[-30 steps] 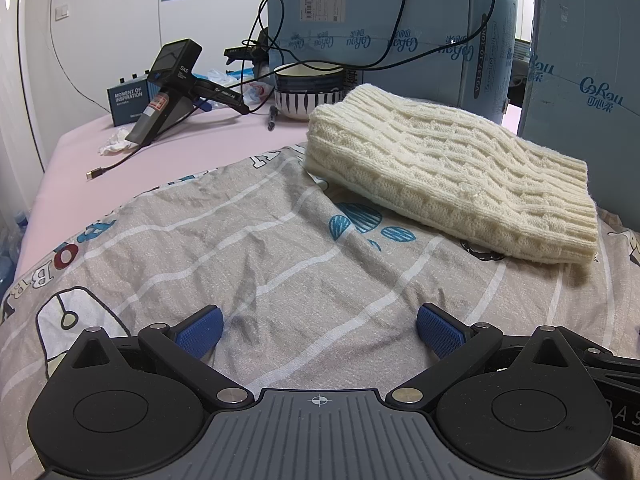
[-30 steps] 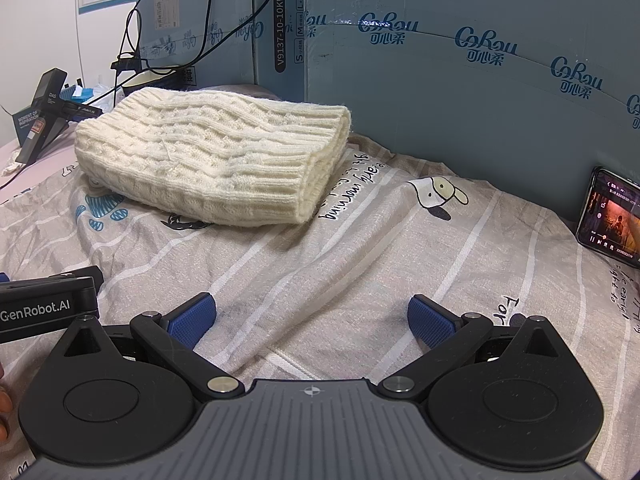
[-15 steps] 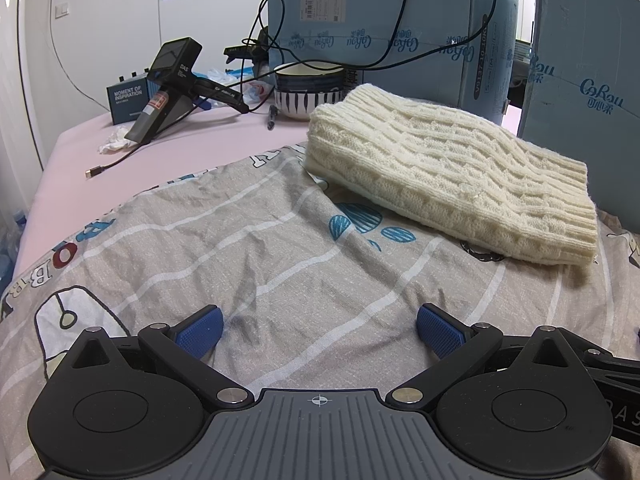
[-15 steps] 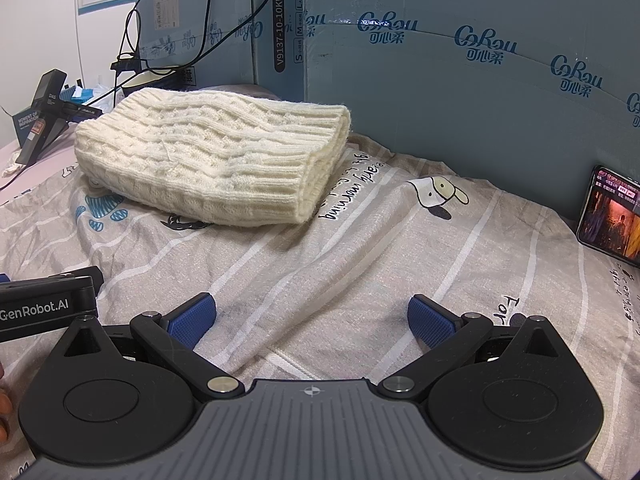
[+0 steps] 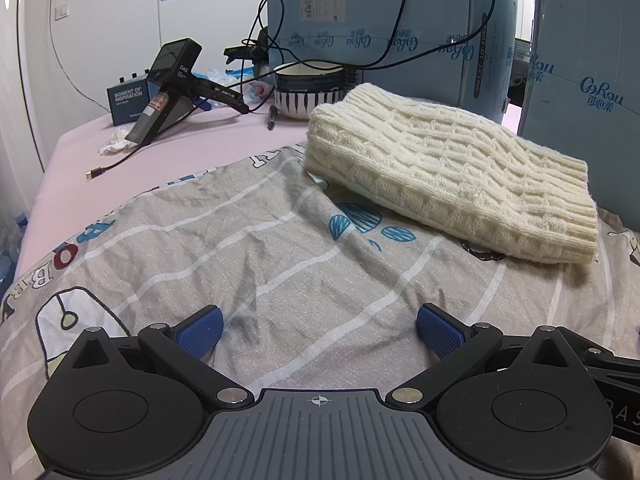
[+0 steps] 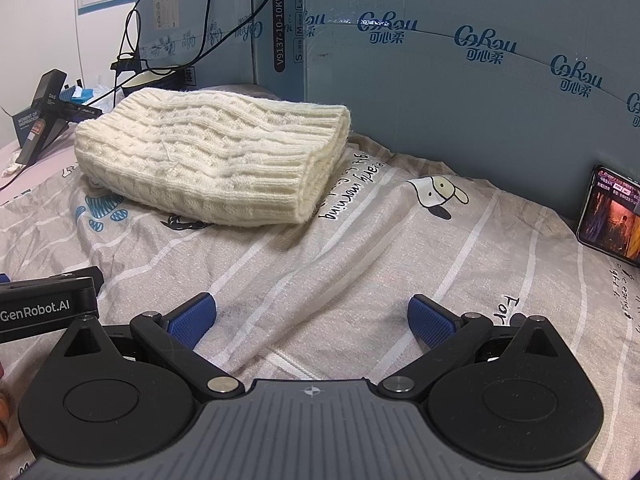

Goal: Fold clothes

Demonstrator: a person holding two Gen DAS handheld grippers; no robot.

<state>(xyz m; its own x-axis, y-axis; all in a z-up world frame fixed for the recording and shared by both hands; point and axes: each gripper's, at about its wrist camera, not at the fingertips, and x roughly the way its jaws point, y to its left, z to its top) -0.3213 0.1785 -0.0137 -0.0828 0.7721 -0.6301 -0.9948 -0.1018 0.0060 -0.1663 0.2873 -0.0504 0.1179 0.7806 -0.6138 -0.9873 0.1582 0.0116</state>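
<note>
A cream cable-knit sweater (image 5: 448, 172) lies folded into a thick rectangle on a grey printed sheet (image 5: 248, 256). It also shows in the right wrist view (image 6: 212, 156), on the same sheet (image 6: 380, 248). My left gripper (image 5: 320, 330) is open and empty, low over the sheet, well short of the sweater. My right gripper (image 6: 312, 322) is open and empty, low over the sheet, near a raised crease. The left gripper's body (image 6: 48, 308) shows at the left edge of the right wrist view.
Blue cardboard boxes (image 5: 384, 28) (image 6: 460, 80) stand behind the sweater. A striped bowl (image 5: 308, 88), a black handheld device (image 5: 172, 84), cables and a small dark box (image 5: 128, 104) sit on the pink tabletop (image 5: 172, 160) at back left. A lit phone (image 6: 612, 216) leans at the right.
</note>
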